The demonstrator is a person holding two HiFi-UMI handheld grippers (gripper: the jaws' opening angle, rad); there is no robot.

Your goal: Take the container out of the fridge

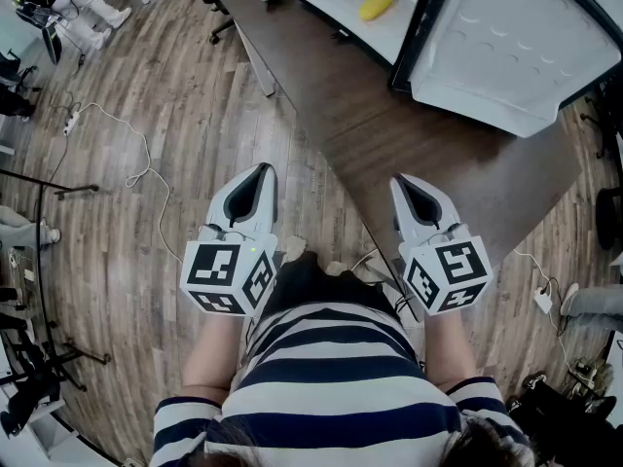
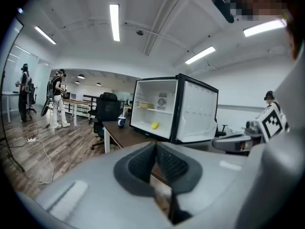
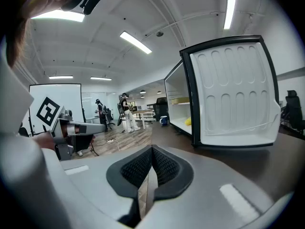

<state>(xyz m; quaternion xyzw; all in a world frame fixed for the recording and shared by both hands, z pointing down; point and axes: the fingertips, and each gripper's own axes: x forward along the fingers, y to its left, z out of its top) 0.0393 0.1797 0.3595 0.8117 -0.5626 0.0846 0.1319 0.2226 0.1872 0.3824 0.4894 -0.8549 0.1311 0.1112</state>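
Lying in the fridge (image 1: 336, 3), a yellow container (image 1: 378, 4); left gripper (image 1: 260, 171), right gripper (image 1: 403, 181) closed, empty.

The right gripper (image 3: 152, 149), grey with dark ribbed pads, sits at lower centre, its jaws closed tip to tip with nothing between them. At right, a small black-framed fridge (image 3: 177, 112) stands on a dark brown table (image 3: 286, 151). Its white moulded door (image 3: 233, 94) is swung open, and a yellow rounded object (image 3: 188, 121) lies inside.
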